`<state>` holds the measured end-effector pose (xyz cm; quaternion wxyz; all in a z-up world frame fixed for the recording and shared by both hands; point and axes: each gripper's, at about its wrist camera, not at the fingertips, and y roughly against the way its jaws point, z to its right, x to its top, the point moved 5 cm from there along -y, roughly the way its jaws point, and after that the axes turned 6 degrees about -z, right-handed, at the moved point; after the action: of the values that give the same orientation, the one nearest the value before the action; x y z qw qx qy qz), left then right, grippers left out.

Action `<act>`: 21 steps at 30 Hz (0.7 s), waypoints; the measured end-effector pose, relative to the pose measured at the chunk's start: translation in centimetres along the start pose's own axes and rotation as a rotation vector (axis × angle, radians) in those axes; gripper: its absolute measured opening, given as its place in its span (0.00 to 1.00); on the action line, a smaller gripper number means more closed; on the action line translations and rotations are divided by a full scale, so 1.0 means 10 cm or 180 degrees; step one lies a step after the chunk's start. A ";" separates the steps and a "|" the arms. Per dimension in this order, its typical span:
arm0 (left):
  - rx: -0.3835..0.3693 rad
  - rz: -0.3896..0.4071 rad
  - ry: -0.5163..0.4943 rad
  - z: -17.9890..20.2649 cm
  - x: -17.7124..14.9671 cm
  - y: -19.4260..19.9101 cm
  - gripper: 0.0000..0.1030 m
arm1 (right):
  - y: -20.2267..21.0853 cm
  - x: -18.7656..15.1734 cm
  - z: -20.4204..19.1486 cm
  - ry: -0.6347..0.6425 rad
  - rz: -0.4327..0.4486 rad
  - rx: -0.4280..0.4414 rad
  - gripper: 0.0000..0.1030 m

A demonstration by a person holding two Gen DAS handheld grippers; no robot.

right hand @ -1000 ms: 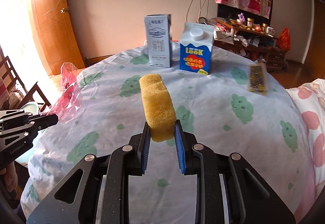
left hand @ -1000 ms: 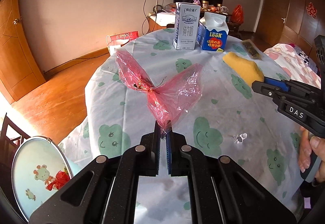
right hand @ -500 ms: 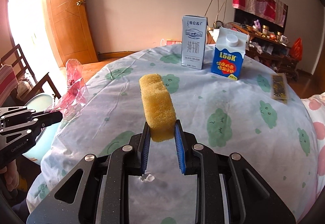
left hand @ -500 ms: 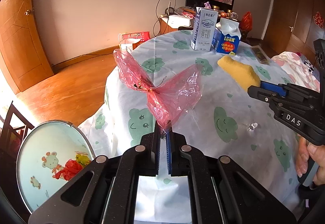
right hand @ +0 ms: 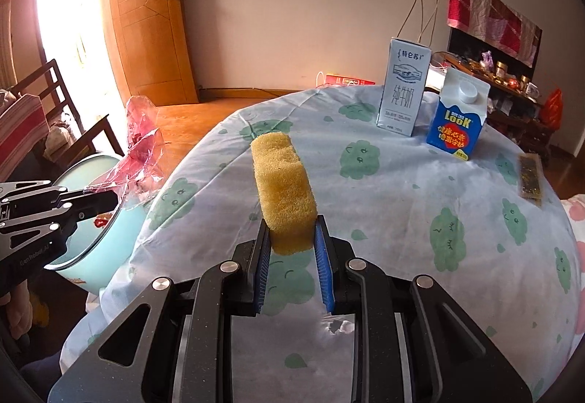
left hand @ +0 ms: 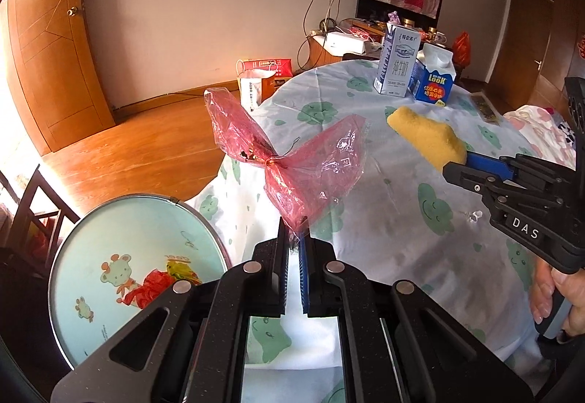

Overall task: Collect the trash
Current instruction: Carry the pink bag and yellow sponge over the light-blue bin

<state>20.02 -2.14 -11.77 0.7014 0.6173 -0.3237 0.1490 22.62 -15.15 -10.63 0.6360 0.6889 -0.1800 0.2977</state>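
so left gripper (left hand: 294, 245) fingers pinch crumpled red plastic wrapper (left hand: 292, 161), nearer the round pale-blue trash bin (left hand: 109, 242) low on its left; right gripper (right hand: 292, 238) fingers clamp yellow sponge block (right hand: 283, 191) above the counter (right hand: 402, 202), long axis pointing forward.

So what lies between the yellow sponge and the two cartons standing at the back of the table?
Nothing: in the right wrist view only bare tablecloth lies between the yellow sponge and the white milk carton and blue carton.
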 end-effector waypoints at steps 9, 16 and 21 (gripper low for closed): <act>0.0097 0.0020 0.0116 -0.24 -0.11 0.10 0.04 | -0.03 0.06 -0.24 0.0127 0.0010 0.0073 0.23; 0.0161 0.0036 0.0201 -0.42 -0.17 0.18 0.04 | -0.08 0.09 -0.47 0.0276 -0.0001 0.0127 0.24; 0.0219 0.0037 0.0255 -0.55 -0.23 0.23 0.04 | -0.11 0.12 -0.62 0.0366 -0.0006 0.0169 0.23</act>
<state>18.43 4.05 -11.62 0.6913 0.6326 -0.2936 0.1887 23.07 -8.72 -10.65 0.6271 0.6874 -0.1344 0.3408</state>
